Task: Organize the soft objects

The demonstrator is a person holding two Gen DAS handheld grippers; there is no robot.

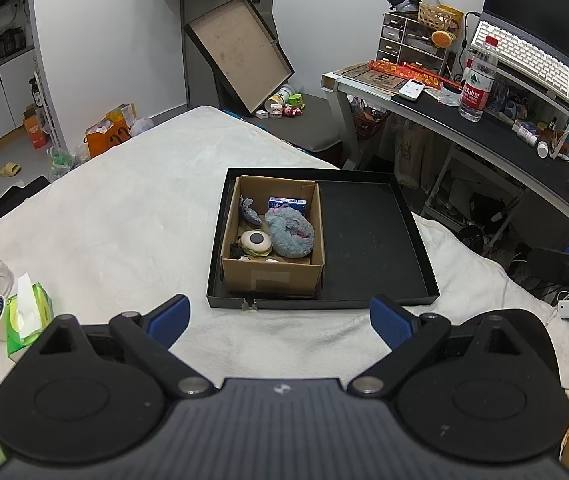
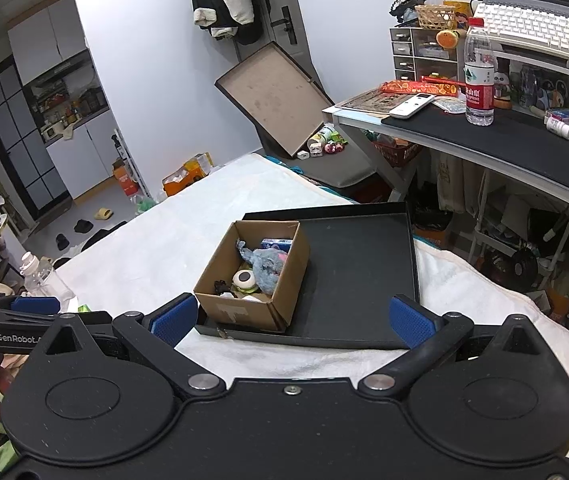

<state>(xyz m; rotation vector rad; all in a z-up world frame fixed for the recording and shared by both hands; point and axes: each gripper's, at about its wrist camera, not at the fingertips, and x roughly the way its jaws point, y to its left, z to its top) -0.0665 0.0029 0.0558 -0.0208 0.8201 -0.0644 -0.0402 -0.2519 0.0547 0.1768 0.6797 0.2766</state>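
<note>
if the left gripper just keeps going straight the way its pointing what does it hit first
Most likely the near rim of the black tray, then the cardboard box standing in its left half. The left gripper is open over the white blanket and nothing lies between. Depth is hard to judge through the fisheye.

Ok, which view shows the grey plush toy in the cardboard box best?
The left wrist view: the grey plush toy lies fully exposed from above. In the right wrist view the toy is seen at a slant, its lower part hidden by the cardboard box wall.

Tray's (image 1: 372, 236) right half bare; cardboard box (image 1: 272, 276) blocking left.
</note>
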